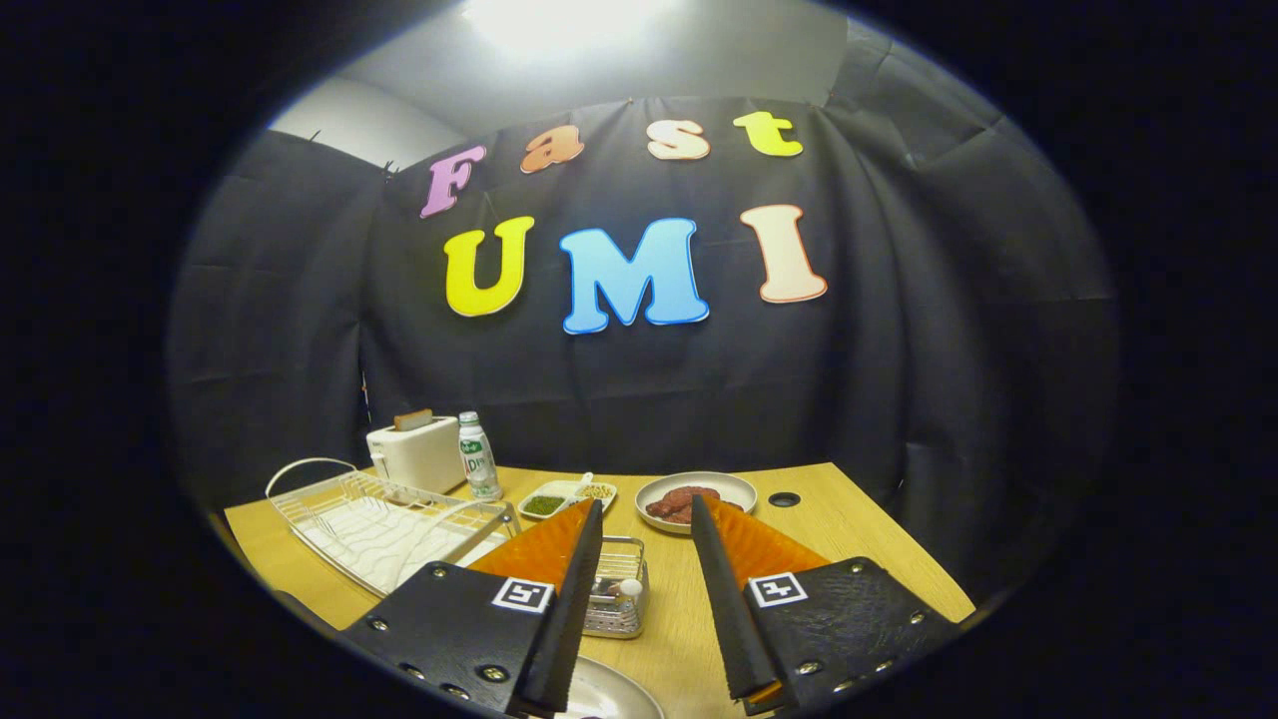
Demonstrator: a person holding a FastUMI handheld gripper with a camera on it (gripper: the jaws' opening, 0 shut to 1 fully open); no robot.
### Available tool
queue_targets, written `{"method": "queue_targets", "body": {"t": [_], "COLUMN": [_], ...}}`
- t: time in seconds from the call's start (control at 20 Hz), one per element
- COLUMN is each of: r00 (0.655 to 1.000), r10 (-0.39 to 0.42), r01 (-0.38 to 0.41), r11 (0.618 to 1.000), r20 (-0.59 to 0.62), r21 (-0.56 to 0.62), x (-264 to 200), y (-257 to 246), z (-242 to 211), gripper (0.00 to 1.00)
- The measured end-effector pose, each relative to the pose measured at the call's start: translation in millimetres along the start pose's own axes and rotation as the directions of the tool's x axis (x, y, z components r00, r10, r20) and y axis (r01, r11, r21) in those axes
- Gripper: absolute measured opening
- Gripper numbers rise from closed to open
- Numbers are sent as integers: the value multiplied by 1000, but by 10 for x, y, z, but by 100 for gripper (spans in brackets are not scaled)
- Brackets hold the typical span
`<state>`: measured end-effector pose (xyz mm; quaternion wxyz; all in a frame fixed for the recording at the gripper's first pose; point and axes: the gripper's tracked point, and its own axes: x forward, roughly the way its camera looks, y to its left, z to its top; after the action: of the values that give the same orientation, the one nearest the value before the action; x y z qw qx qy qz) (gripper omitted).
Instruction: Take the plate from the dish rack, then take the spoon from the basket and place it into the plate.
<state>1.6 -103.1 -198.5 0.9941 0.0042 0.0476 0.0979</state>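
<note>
Your gripper (pixel 647 514) hangs above the wooden table (pixel 859 544) with its fingers spread well apart and nothing between them; you hold no object at this moment. Below the fingers, close to you, lies the rim of a pale plate (pixel 604 694), flat on the table and partly hidden by the left finger. The dish rack (pixel 384 524), a white wire frame with a hooped handle, stands to the left on the table and appears to carry no plate, so the first step reads as done: the plate seems to be out of the rack and set down. Between the fingers, just beyond the plate, sits the small metal mesh basket (pixel 616 589), and a white rounded end, probably the spoon (pixel 630 588), pokes up from it, so the spoon has not yet been taken. What is left for you, on this reading, is to close on the spoon, lift it clear of the basket and lay it in the plate. Farther back stand a toaster (pixel 417 452), a bottle (pixel 479 457), a divided dish (pixel 566 496) and a plate of food (pixel 696 497), none of which belongs to your task.
</note>
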Motion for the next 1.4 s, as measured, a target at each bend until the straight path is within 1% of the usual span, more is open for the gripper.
{"method": "queue_targets", "body": {"t": [0.15, 0.25, 0.3, 0.35, 0.4, 0.45, 0.5, 0.55, 0.6, 0.65, 0.8, 0.9, 1.0, 1.2, 1.4], "r00": [999, 997, 996, 994, 993, 994, 992, 987, 987, 983, 983, 982, 981, 984, 982], "r10": [26, 45, 55, 65, 50, 43, 71, 89, 100, 106, 86, 102, 77, 68, 66], "r01": [-26, -46, -56, -68, -55, -47, -74, -90, -100, -106, -94, -109, -86, -81, -82], "r11": [1000, 999, 998, 997, 998, 998, 997, 996, 995, 994, 995, 994, 995, 994, 993], "r20": [-20, -56, -75, -89, -105, -98, -106, -132, -129, -151, -160, -161, -179, -162, -178], "r21": [-1, -4, -12, -26, -44, -46, -21, -2, 9, 8, -43, -30, -43, -74, -83], "x": [298, 438, 500, 538, 553, 533, 604, 585, 587, 565, 581, 575, 526, 298, -12], "y": [59, 123, 146, 178, 136, 123, 201, 242, 230, 234, 201, 260, 215, 282, 340], "z": [-212, -378, -455, -494, -546, -502, -522, -555, -547, -535, -391, -264, -138, 346, 751], "gripper": [57, 57, 53, 52, 50, 36, 22, 21, 21, 11, 11, 10, 11, 11, 11]}}
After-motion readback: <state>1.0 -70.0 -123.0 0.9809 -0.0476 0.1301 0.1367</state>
